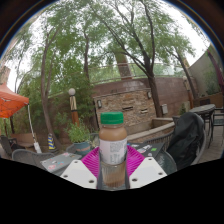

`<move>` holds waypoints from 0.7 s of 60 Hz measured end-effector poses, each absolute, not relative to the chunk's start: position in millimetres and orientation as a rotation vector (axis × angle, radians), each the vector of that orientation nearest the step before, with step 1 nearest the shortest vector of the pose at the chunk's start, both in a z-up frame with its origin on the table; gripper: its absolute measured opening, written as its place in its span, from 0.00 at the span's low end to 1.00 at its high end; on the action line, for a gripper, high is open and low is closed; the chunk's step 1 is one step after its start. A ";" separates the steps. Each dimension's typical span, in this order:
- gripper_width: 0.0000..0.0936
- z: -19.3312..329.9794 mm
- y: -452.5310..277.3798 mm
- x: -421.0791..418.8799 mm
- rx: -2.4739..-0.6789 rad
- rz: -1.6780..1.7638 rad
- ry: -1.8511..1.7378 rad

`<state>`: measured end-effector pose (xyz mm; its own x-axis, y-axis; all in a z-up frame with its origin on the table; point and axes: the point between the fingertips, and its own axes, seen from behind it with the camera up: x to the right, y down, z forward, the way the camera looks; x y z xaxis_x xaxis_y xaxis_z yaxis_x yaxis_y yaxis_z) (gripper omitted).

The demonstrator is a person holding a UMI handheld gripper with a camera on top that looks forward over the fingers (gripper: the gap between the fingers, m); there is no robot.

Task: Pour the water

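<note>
A leafy patio with a stone wall (125, 100) at twelve o'clock; the hand-held gripper (113, 165) clasps an upright, capped bottle (113, 148). I'd judge pouring hasn't begun.

A stone wall (125, 100) stands under tall trees (100, 40). An orange umbrella (10, 101) hangs at one side, a dark chair (186, 140) at the other, a potted plant (78, 133) near the wall.
</note>
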<state>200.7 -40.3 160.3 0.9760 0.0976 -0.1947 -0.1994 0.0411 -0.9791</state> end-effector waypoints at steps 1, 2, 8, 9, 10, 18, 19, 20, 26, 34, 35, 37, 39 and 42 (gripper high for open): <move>0.34 149.6 -38.2 207.6 -1.526 0.220 0.083; 0.34 139.4 -36.0 214.9 -1.539 0.211 0.086; 0.34 109.2 -20.8 230.1 -1.595 0.163 0.086; 0.34 101.8 -19.3 233.0 -1.605 0.158 0.082; 0.34 97.6 -13.6 235.0 -1.612 0.153 0.073; 0.34 60.6 0.5 242.7 -1.655 0.118 -0.010; 0.34 57.7 1.9 241.2 -1.659 0.115 -0.024; 0.34 54.8 3.0 239.2 -1.664 0.111 -0.040; 0.34 50.3 6.7 243.6 -1.688 0.074 -0.079; 0.34 44.4 2.0 235.2 -1.744 0.059 -0.077; 0.34 44.3 2.2 236.2 -1.746 0.060 -0.072; 0.34 44.1 4.3 239.0 -1.753 0.070 -0.057; 0.34 42.8 2.9 239.6 -1.754 0.083 -0.043; 0.34 43.0 3.9 241.9 -1.756 0.105 -0.030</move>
<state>241.9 3.9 43.0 0.9954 0.0788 -0.0540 -0.0384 -0.1869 -0.9816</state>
